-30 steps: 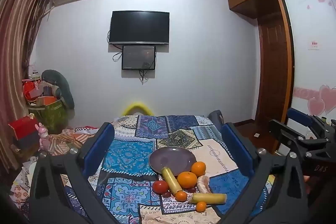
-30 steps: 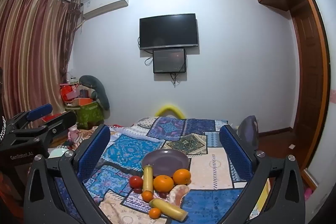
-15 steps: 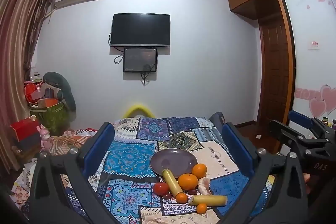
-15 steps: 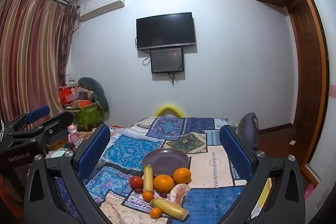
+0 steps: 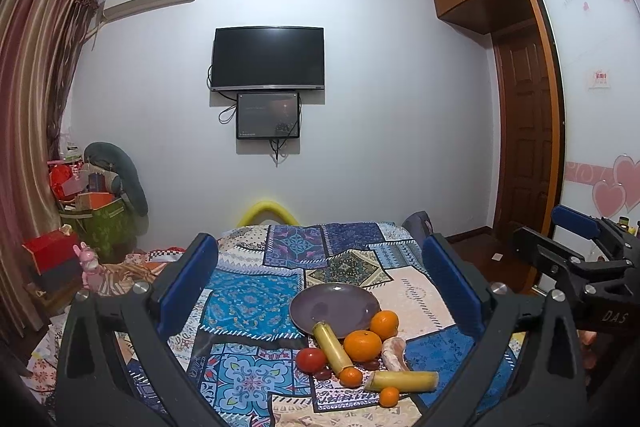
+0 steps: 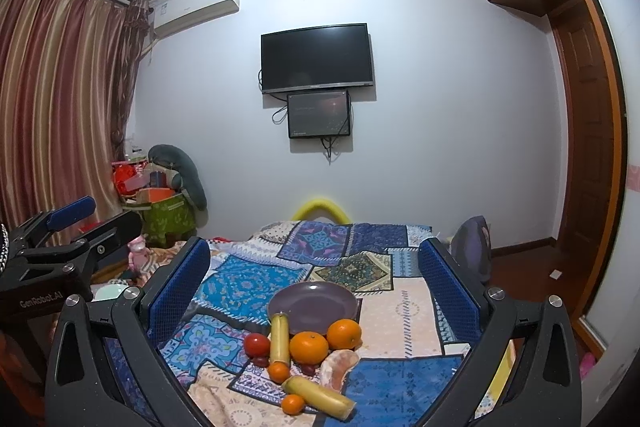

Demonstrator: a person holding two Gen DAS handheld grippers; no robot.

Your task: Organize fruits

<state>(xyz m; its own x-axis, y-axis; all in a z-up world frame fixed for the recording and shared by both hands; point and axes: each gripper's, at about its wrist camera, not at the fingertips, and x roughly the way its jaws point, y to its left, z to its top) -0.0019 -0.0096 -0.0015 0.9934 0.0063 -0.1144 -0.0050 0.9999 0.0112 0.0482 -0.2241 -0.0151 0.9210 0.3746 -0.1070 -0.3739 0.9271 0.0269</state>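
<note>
An empty purple plate [image 5: 334, 308] [image 6: 313, 303] lies on a patchwork quilt [image 5: 256, 291] [image 6: 400, 311]. In front of it sit two large oranges [image 5: 362, 345] [image 6: 309, 347], a red tomato [image 5: 311, 359] [image 6: 257, 344], two yellow cane pieces [image 5: 332, 347] [image 6: 279, 338], two small tangerines [image 5: 351, 377] [image 6: 278, 372] and a pale pomelo segment [image 5: 393, 347] [image 6: 339, 367]. My left gripper [image 5: 320, 283] and my right gripper [image 6: 314, 285] are both open and empty, held above and well back from the fruit. Each shows at the edge of the other's view.
The bed's foot meets a white wall with a TV [image 5: 267, 59]. Boxes and a green bin [image 5: 98, 217] stand at the left under curtains. A wooden door [image 5: 524, 131] and a wardrobe are on the right. A chair [image 6: 474, 239] stands by the bed's far right corner.
Both views have tilted slightly upward, so the fruit sits a little lower in frame. Both grippers stay open and empty.
</note>
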